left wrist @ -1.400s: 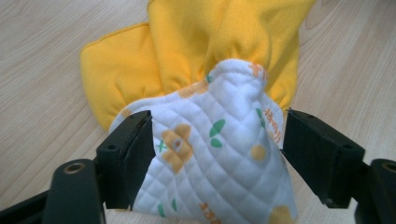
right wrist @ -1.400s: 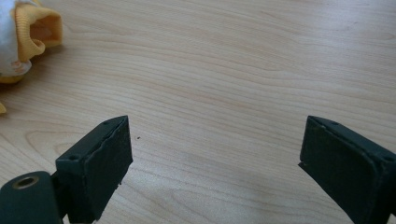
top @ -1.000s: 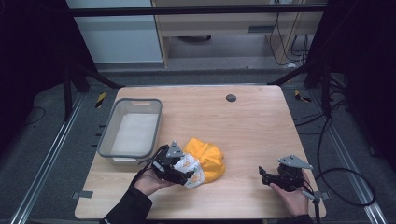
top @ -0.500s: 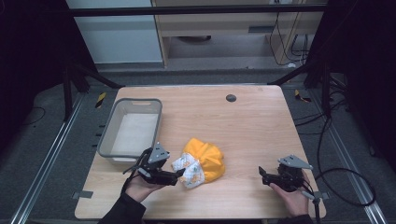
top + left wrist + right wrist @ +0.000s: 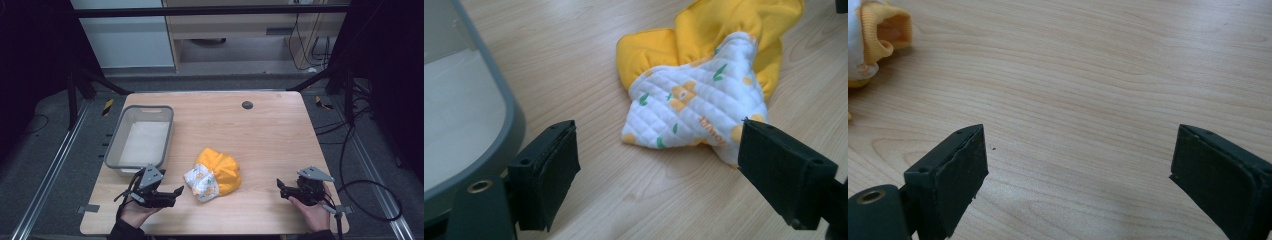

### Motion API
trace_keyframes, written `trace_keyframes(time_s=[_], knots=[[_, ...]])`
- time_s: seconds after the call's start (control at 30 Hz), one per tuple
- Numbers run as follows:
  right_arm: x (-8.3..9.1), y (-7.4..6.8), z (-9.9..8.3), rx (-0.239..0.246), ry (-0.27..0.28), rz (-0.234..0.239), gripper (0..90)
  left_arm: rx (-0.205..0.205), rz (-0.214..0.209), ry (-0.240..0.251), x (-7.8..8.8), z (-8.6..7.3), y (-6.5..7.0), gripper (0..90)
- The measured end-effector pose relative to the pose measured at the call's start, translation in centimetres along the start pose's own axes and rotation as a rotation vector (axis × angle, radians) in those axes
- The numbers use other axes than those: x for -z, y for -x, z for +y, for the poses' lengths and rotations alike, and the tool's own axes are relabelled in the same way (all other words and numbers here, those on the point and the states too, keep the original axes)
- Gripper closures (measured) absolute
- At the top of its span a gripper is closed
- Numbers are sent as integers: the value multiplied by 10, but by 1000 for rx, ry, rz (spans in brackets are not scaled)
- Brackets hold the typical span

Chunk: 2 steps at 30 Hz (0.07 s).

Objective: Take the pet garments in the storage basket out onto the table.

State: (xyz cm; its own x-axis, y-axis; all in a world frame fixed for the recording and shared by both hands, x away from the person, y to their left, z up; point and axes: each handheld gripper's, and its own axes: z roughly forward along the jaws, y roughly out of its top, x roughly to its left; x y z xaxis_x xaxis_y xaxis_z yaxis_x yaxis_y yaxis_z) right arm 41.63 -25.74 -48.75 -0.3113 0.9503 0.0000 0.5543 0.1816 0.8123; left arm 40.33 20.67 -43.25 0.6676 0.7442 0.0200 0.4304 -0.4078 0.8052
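Jaws spread and empty, our left gripper (image 5: 161,192) lines up on the crumpled yellow-and-white cloth (image 5: 215,174) beside the grey bin (image 5: 116,144); next we must close in and pinch; our right gripper (image 5: 295,189) idles open.

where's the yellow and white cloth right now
In the high view the crumpled yellow and white quilted cloth lies on the wooden table near its front edge, just right of the open left gripper and the grey plastic bin.
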Motion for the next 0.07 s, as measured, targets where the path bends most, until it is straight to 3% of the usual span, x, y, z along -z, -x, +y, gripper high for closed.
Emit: trace_keyframes(time_s=[0.07], knots=[[0, 0, 0, 2, 0, -1, 79, 8, 11, 1, 4, -5, -3, 160]])
